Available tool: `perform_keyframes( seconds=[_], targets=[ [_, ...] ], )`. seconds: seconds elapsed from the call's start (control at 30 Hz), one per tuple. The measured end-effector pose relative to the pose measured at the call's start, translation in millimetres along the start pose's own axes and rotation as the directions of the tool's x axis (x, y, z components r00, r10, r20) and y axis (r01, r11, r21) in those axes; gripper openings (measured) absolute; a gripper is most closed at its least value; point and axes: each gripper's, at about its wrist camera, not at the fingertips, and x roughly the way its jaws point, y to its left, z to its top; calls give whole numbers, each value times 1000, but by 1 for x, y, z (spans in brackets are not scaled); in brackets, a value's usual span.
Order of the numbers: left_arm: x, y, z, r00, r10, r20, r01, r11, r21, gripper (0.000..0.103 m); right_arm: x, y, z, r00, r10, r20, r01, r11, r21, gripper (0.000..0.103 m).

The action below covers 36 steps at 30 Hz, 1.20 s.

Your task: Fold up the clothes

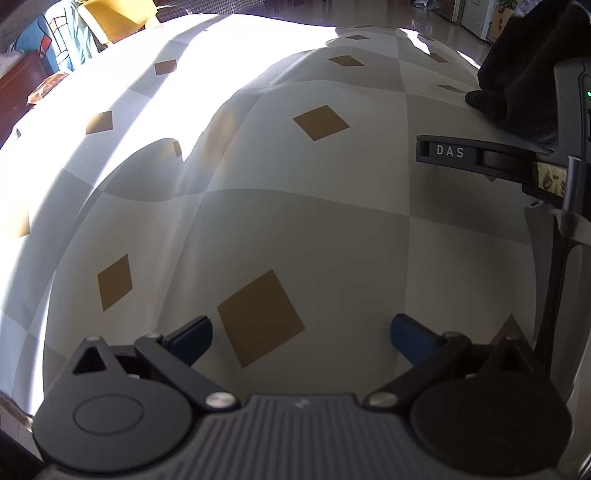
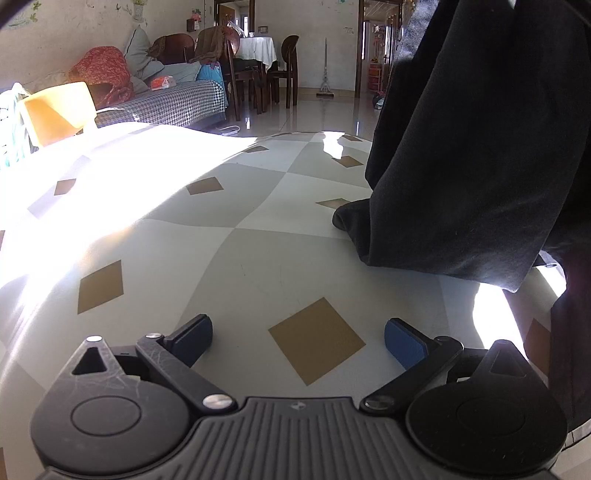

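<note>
A black garment (image 2: 472,147) hangs down at the right of the right wrist view. Its lower edge rests on the table's checked cloth (image 2: 258,240), and what holds it up is out of frame. My right gripper (image 2: 299,338) is open just left of the garment, with only the cloth between its blue pads. In the left wrist view my left gripper (image 1: 301,338) is open low over the checked cloth (image 1: 295,221) and holds nothing. The right gripper's finger marked DAS (image 1: 448,151) reaches in from the right edge. Behind it is the black garment (image 1: 517,85).
Bright sunlight washes out the left and far part of the table. A yellow object (image 2: 55,110) stands beyond the far left edge, also visible as the yellow object (image 1: 114,18). Further back are a sofa with a houndstooth cover (image 2: 166,105) and dining chairs (image 2: 258,70).
</note>
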Motion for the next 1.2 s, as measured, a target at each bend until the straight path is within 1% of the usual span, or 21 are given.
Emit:
perform_keyframes(
  seconds=[0.23,0.47,0.8,1.2],
  targets=[
    [-1,-3,-1,1000,15,6,-15,1000,15,103,0,0,0,1000,0,0,0,1000,0,100],
    [-1,-2,-1,1000,8,0,-8,1000,-1,103,0,0,0,1000,0,0,0,1000,0,100],
    [-2,-7,-2,1000,26,11,-26,999,22,103,0,0,1,1000,0,0,0,1000,0,101],
    [-1,-6,-1,1000,13,3,-13,1000,28,103,0,0,1,1000,-1,0,1,1000,0,101]
  ],
)
